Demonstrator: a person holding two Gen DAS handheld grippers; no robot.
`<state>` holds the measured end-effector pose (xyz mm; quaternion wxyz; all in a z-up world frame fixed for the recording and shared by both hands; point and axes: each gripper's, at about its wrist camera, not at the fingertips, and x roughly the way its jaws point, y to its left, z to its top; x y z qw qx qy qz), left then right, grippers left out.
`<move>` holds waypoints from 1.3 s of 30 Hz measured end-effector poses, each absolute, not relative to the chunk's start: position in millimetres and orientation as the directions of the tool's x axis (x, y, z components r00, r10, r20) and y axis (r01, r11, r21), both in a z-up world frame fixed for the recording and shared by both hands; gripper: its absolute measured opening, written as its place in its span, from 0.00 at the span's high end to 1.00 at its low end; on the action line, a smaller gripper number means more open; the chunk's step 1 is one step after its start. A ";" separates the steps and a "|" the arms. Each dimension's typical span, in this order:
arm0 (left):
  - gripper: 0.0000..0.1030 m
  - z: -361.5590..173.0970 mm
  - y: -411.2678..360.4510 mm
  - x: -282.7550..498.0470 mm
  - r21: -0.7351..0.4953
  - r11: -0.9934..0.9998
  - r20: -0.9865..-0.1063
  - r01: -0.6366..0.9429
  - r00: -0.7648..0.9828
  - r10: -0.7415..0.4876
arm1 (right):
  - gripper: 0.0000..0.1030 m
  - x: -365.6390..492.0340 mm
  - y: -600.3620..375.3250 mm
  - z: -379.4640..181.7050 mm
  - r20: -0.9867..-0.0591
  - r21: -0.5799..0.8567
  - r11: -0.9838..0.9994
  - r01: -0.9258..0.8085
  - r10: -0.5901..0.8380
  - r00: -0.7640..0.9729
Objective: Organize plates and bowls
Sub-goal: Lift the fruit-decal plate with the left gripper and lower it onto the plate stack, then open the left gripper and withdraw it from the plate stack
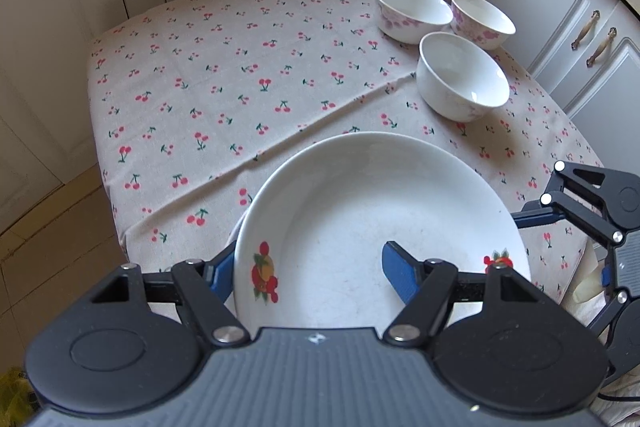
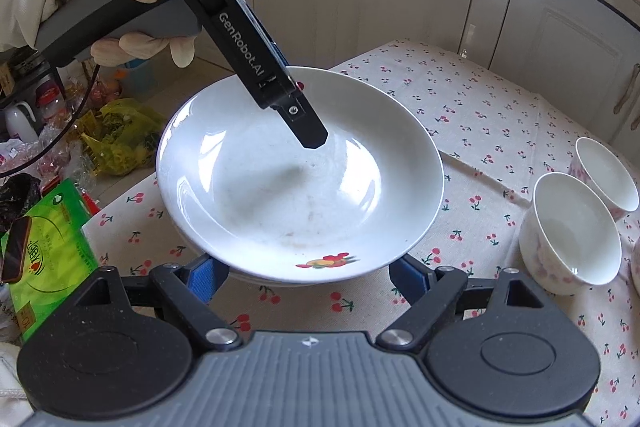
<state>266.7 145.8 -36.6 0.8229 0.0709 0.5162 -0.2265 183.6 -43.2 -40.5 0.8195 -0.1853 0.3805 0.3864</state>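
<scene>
Here, a white ceramic deep plate with fruit decals [image 1: 376, 227] is straddled at its rim by the left gripper [image 1: 308, 273], above the cherry-print tablecloth [image 1: 224, 83].

One blue finger [image 1: 400, 273] lies inside the plate and the other is half hidden outside it; firm clamping cannot be told. The right gripper [image 2: 308, 277] is spread wide beneath the plate's near rim, fingertips partly hidden. Farther off, three white floral bowls [image 1: 460, 75] are clustered, one cut off in the right wrist view.
</scene>
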 end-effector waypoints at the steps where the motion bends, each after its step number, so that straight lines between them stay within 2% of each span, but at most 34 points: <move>1: 0.29 -37.9 146.4 265.8 -0.121 0.887 -0.882 0.445 0.362 -0.302 | 0.13 182.7 -42.8 -40.4 -0.769 -0.012 0.632 -0.775 0.490 0.411; 25: 0.28 -55.5 144.4 265.2 -0.122 0.889 -0.897 0.440 0.335 -0.289 | 0.13 174.6 -38.6 -35.7 -0.798 -0.018 0.622 -0.783 0.463 0.386; 39: 0.19 -55.9 126.7 272.4 -0.061 0.890 -0.930 0.451 0.298 -0.215 | 0.13 173.4 -39.1 -32.0 -0.802 -0.008 0.636 -0.772 0.457 0.385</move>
